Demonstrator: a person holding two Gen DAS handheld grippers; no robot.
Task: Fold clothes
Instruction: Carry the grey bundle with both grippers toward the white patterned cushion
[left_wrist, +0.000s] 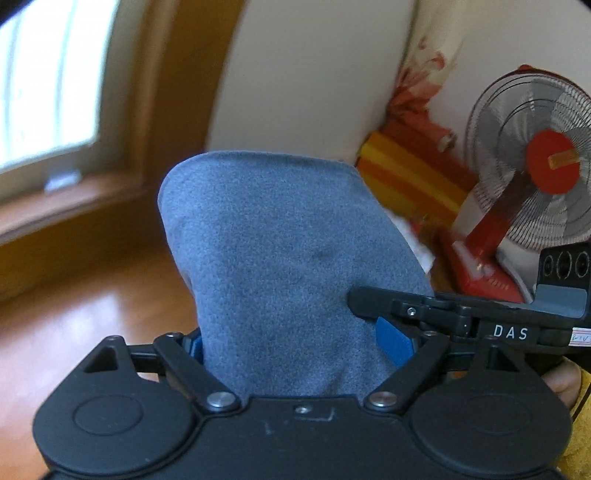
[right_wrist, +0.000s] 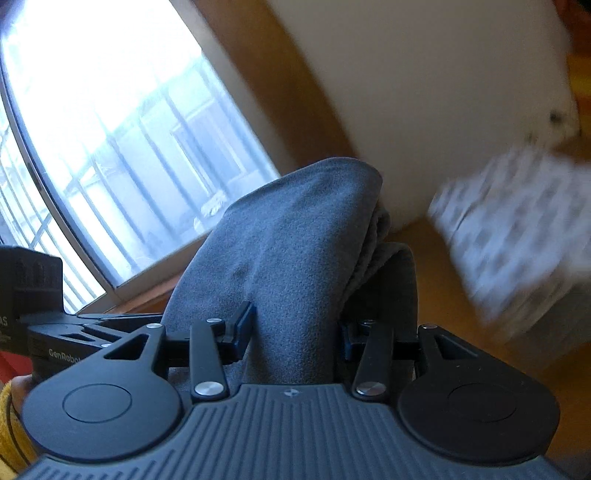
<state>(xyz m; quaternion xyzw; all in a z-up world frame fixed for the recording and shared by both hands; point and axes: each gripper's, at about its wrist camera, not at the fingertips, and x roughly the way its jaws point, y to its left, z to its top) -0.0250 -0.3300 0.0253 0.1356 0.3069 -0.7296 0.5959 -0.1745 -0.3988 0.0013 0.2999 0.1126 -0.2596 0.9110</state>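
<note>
Both claws clamped on the grey cloth, mid-air

Left claw (left_wrist: 295, 343) and right claw (right_wrist: 295, 332) each pinching a bunched fold of cloth (left_wrist: 280, 236), sticking up past the pads, well off the wood floor (left_wrist: 85, 295). Could easily slip on one side or swing into the fan (left_wrist: 535, 173) — thick wad, loose grip.

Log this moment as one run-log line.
stage: fold clothes, garment lifted | left gripper: shut on grey fleece garment | right gripper: shut on same garment | backdrop: window, red fan
</note>
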